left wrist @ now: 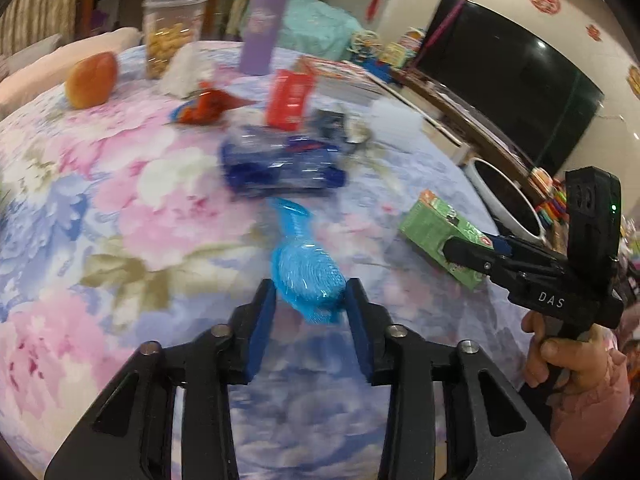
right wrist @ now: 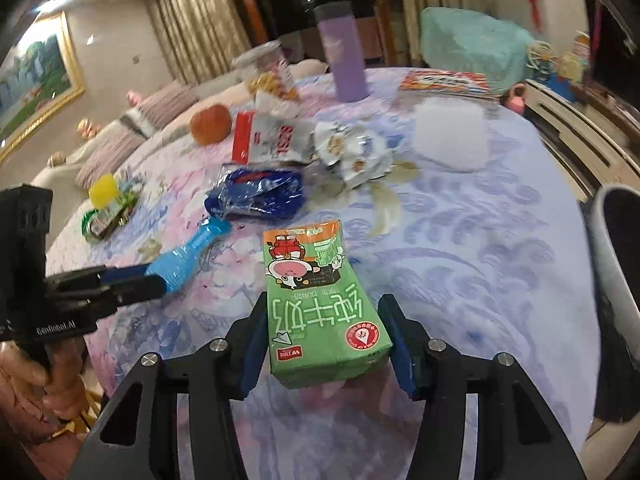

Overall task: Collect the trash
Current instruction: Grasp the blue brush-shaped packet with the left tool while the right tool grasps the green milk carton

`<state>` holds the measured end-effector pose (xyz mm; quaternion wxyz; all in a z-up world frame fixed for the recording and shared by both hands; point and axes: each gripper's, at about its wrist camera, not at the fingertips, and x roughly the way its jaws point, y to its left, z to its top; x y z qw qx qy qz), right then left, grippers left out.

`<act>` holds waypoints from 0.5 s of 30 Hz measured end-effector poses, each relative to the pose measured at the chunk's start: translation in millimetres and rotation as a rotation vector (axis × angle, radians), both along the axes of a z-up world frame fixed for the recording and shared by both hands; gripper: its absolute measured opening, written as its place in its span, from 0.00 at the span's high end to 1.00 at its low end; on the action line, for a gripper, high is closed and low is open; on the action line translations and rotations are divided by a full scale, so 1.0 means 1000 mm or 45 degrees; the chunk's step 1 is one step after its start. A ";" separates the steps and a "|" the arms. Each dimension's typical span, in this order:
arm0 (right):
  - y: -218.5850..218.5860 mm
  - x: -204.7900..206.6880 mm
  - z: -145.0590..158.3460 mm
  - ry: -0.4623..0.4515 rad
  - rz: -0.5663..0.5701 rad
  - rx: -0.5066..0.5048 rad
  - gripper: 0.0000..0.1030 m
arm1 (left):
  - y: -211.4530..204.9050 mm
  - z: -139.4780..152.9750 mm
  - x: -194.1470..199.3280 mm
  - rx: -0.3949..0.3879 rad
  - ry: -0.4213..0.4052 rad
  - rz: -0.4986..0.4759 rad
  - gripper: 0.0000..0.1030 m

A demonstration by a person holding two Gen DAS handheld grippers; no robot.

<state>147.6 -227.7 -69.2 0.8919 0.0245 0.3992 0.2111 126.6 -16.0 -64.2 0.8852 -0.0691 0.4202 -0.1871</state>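
The left gripper (left wrist: pixel 310 300) is clamped on a crumpled light-blue plastic wrapper (left wrist: pixel 306 268), both pads pressing its sides. The right gripper (right wrist: pixel 322 336) straddles a green milk carton (right wrist: pixel 320 300) lying flat on the floral tablecloth (left wrist: pixel 120 216); the left pad touches it, and a gap remains at the right pad. A dark-blue plastic package (left wrist: pixel 280 164) lies just beyond the wrapper.

Far snack jar (left wrist: pixel 173 32) and purple tumbler (left wrist: pixel 262 28) motion-blurred; white bin (right wrist: pixel 616 264) cut by right edge
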 end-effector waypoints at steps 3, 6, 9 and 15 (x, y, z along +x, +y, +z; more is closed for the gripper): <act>-0.016 -0.010 0.003 -0.006 -0.050 0.035 0.48 | -0.020 0.001 -0.003 0.010 -0.001 -0.062 0.72; -0.029 -0.020 0.002 0.001 -0.081 0.061 0.48 | -0.036 -0.008 0.001 0.035 0.049 -0.107 0.73; -0.038 -0.026 0.000 0.006 -0.109 0.082 0.48 | -0.042 -0.015 0.004 0.035 0.096 -0.113 0.69; -0.056 -0.034 0.004 0.011 -0.160 0.177 0.48 | -0.053 -0.012 0.005 0.145 0.032 -0.083 0.35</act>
